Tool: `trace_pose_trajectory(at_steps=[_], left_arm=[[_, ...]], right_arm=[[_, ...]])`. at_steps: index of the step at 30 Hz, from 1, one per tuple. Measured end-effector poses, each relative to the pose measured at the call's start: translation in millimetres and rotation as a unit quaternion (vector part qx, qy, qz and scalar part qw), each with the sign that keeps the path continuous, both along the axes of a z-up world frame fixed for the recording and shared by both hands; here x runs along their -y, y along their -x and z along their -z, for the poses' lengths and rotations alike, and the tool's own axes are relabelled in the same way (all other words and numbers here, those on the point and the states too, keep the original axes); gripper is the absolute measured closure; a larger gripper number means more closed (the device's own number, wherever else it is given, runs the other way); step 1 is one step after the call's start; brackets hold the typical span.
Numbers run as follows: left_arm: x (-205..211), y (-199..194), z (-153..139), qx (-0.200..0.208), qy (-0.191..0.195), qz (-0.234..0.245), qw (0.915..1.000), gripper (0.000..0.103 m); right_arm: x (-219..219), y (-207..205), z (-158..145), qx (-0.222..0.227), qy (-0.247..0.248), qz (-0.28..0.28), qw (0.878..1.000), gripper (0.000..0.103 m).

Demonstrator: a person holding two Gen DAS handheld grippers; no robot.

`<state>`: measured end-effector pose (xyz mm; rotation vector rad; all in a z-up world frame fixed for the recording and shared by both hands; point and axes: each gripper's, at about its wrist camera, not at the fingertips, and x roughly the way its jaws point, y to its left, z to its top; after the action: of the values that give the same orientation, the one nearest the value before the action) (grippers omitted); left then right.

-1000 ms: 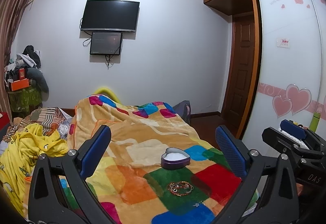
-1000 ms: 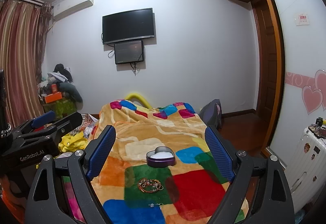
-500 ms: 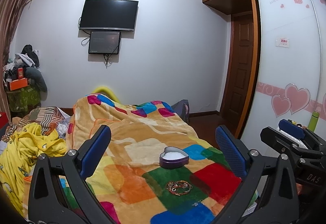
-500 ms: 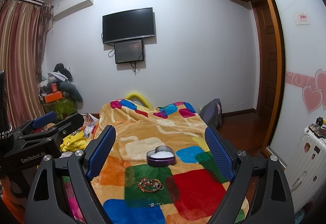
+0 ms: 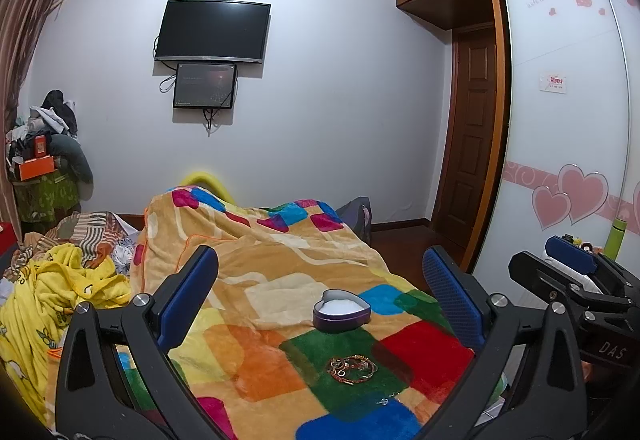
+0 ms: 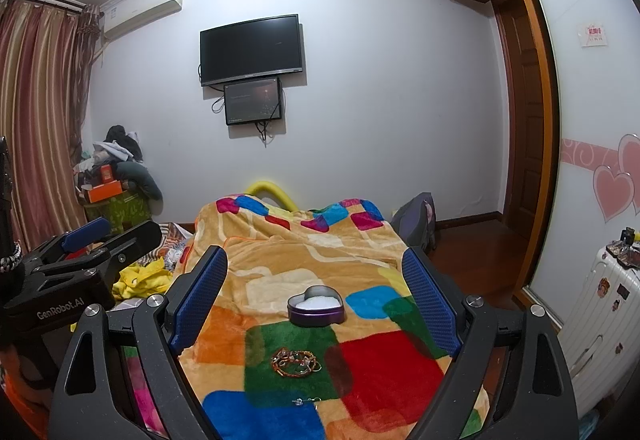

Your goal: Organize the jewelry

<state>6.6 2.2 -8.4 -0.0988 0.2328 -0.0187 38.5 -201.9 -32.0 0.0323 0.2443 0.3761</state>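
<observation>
Ahead of both grippers lies the blanket (image 6: pixel 372 360). On it, the heart tin (image 6: pixel 316 307) sits open, farther off. The bracelets (image 6: pixel 295 362) lie nearer, between the right gripper (image 6: pixel 316 304) fingers (both grippers spread wide, empty). Lower the right one straight down and pinch low. The left gripper (image 5: pixel 320 304) hovers alongside.

Both fisheye views are evenly lit by soft indoor light from above, with a cool bluish cast on the plain white wall (image 5: pixel 340 120). Shadows are faint; a soft one lies under the black flat wall television (image 6: pixel 250 48). Straight lines bow strongly toward the edges, and the corners fall to black vignette. The glossy white wardrobe sliding door with pink hearts (image 5: pixel 560 120) shows mild sheen. The patchwork fleece blanket on the bed (image 6: pixel 304 260) is sharp; focus softens slightly at the rim
</observation>
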Motion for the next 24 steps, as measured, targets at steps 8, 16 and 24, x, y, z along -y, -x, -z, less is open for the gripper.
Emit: trace_pose_trajectory(at_steps=[8,16,24], left_arm=[[-0.4,0.4,-0.7,-0.001,0.001,0.001,1.0000,0.000],[0.7,0.8,-2.6,0.001,0.001,0.002,1.0000,0.000],[-0.5,-1.7,-3.7,-0.001,0.009,0.004,1.0000,0.000]], right_arm=[[-0.4,-1.3,4.9,-0.003,0.000,0.000,1.000,0.016],[0.3,-1.8,5.2,-0.003,0.002,0.002,1.000,0.016],[0.0,-2.9,2.8,-0.004,0.012,0.006,1.000,0.016]])
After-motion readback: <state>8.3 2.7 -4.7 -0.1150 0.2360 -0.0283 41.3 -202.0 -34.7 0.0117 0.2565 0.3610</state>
